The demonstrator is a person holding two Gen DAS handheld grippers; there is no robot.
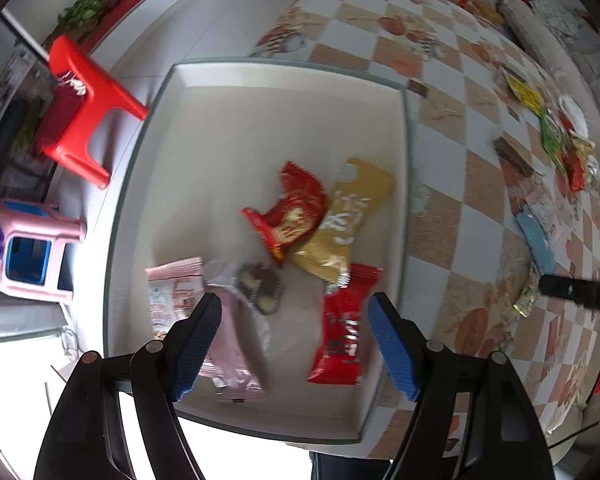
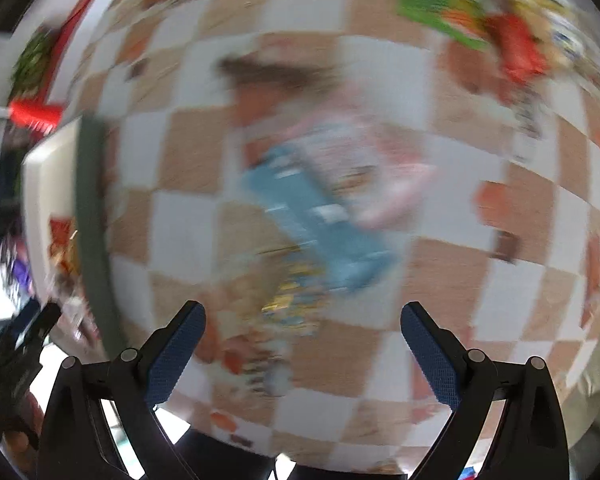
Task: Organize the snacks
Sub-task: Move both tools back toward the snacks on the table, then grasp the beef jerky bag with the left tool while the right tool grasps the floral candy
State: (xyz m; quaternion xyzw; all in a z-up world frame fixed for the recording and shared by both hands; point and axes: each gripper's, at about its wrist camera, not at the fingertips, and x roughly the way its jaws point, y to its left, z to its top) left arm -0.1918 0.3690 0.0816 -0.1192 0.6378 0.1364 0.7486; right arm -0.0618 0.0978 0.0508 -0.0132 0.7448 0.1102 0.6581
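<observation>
Snack packets lie loose inside the white tray on the checkered worktop. Left gripper points straight down over the tray, fingers parted, empty. Right gripper, beside the tray, fingers wide, hangs over what appears, through blur, a blue packet.

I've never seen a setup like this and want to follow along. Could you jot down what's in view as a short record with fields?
Surface: table with checkered cloth
Container: shallow white tray
In the tray: red packet, gold packet, second red packet, pink packet, clear-wrapped snack
On the cloth: blue packet, green packet, others, blurred
Left gripper: open over the tray, empty
Right gripper: open over the cloth, empty
</observation>
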